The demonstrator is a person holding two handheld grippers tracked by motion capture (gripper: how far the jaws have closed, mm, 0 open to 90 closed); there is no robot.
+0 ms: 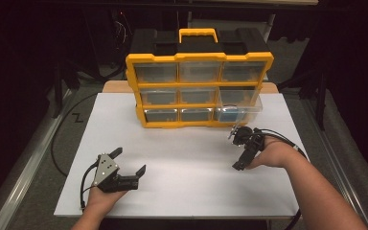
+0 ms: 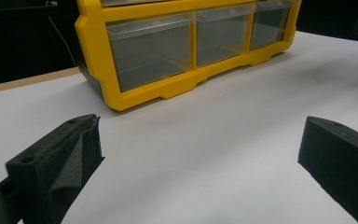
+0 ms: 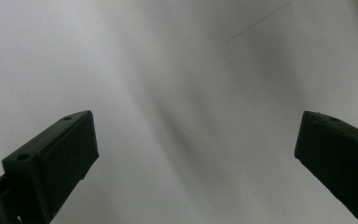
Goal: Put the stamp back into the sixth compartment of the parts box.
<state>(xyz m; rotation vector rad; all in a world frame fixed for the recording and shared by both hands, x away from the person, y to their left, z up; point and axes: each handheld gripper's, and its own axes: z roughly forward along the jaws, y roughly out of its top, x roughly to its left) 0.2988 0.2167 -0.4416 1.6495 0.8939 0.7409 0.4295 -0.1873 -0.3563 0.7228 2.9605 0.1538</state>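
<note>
I hold my left gripper [image 1: 130, 160] low near the white board's [image 1: 187, 187] front-left corner, jaws wide and empty. My right gripper [image 1: 238, 148] tilts steeply down near the right edge, jaws wide, nothing between, just before the yellow organizer's [image 1: 199, 57] pulled-out drawer [image 1: 239, 103].

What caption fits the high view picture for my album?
Two open grippers, left gripper and right gripper, wait before a yellow drawer organizer.
</note>
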